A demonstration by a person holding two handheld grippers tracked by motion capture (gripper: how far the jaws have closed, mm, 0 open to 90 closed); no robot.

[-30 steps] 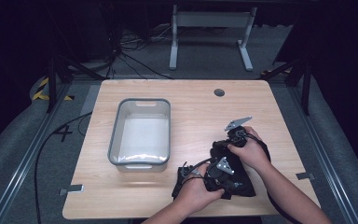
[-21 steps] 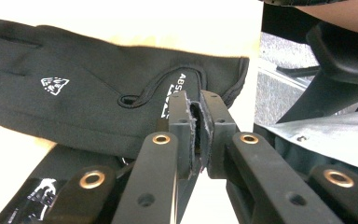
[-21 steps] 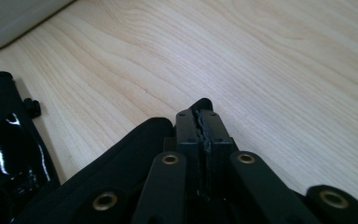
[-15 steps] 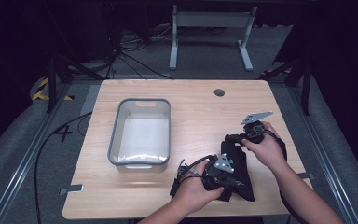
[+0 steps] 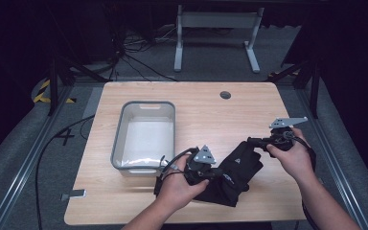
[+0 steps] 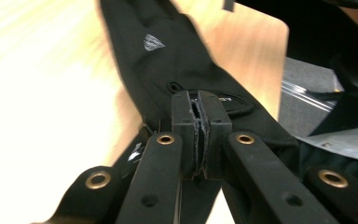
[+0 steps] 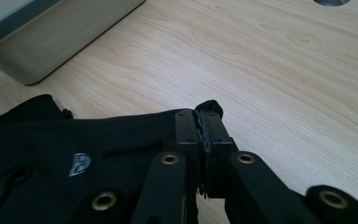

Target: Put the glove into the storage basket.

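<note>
stretching a black fabric glove (image 5: 235,172) flat between my two grippers, just right of the grey rectangular plastic bin (image 5: 146,135).

my left gripper (image 5: 210,173) is clamped on the glove's near end, my right gripper (image 5: 250,141) pinched on a fingertip at its far end. i judge this the spreading step; next calls for an even pull, then lowering it without slack. the light wooden table (image 5: 206,108) holds the bin and glove; a dark room and a grey metal stand (image 5: 215,33) lie beyond the bin.
</note>
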